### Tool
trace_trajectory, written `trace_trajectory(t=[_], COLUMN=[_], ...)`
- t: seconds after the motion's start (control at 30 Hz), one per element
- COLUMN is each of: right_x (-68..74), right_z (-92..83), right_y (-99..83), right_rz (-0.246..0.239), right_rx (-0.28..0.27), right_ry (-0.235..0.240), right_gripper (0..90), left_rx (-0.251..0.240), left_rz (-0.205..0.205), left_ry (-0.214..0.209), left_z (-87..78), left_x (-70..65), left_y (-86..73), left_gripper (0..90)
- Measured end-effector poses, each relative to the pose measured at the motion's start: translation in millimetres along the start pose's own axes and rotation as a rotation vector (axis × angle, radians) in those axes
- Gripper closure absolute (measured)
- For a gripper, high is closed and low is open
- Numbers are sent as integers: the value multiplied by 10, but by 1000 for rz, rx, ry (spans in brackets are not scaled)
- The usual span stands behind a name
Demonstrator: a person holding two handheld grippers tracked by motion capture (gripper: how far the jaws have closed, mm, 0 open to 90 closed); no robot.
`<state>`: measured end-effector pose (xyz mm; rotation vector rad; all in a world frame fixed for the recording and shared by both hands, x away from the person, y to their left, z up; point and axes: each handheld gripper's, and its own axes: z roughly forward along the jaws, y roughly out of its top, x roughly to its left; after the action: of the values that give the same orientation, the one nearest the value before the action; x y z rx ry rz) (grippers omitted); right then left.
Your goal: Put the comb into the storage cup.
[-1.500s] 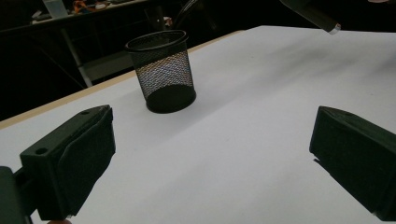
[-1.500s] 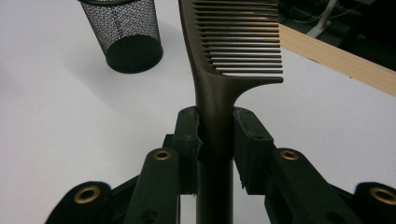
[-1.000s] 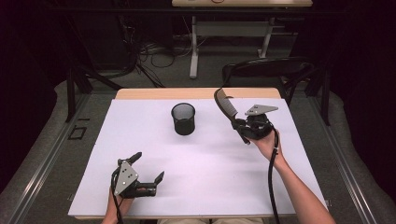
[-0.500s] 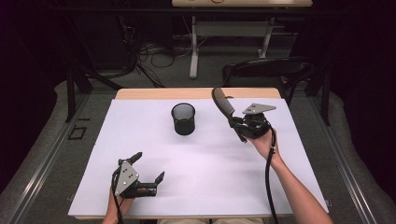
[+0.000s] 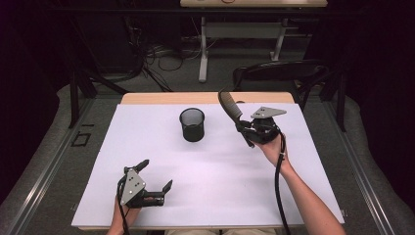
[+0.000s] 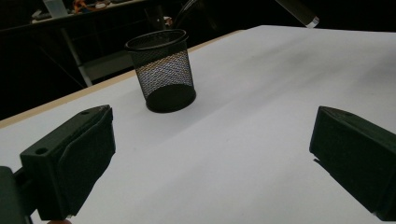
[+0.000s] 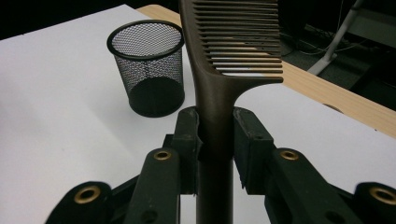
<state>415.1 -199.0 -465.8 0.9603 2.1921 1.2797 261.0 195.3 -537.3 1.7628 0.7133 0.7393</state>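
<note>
My right gripper [image 5: 243, 128] sits at about two o'clock on the bench [image 5: 303, 161], lifted above the white sheet, and its fingers [image 7: 189, 135] are clamped on the handle of a dark brown comb [image 7: 224, 79]. In the right gripper view the handle runs straight up between the two pads, which press on it from both sides, and the toothed head stands above them with the teeth pointing toward three o'clock. From the high view the comb [image 5: 229, 105] tilts up and away from my hand toward eleven o'clock, its head in the air to the right of the cup [image 5: 192, 124] and apart from it. That cup is a black wire-mesh pen holder, upright near the bench's centre toward twelve o'clock; in the right gripper view the cup [image 7: 145, 67] lies at ten o'clock from the fingers, its mouth open. My left gripper [image 5: 155, 180] rests low at about seven o'clock on the bench, well apart from the cup and from the comb. Its fingers [image 6: 81, 158] are spread wide with only bare white sheet between them; in the left gripper view the cup [image 6: 161, 70] stands farther off at about eleven o'clock.
</note>
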Motion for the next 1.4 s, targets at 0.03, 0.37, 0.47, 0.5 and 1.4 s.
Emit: trace_trajectory(t=[0.03, 0.37, 0.47, 0.5, 1.4], right_x=[4, 28, 30, 31, 53], right_z=[4, 56, 68, 70, 171], right_y=[4, 47, 55, 58, 138], right_rz=[0, 4, 9, 9, 27], right_rx=[-2, -19, -24, -26, -61], right_ry=[-1, 9, 12, 10, 15], right_gripper=[729, 729, 729, 729, 729], left_rx=[0, 0, 0, -1, 0], left_rz=[0, -1, -1, -1, 1], left_ry=[0, 0, -1, -1, 1], left_z=[1, 3, 5, 5, 11], left_x=[1, -1, -1, -4, -2], left_y=[0, -1, -1, 0, 0], left_gripper=[2, 2, 2, 2, 2])
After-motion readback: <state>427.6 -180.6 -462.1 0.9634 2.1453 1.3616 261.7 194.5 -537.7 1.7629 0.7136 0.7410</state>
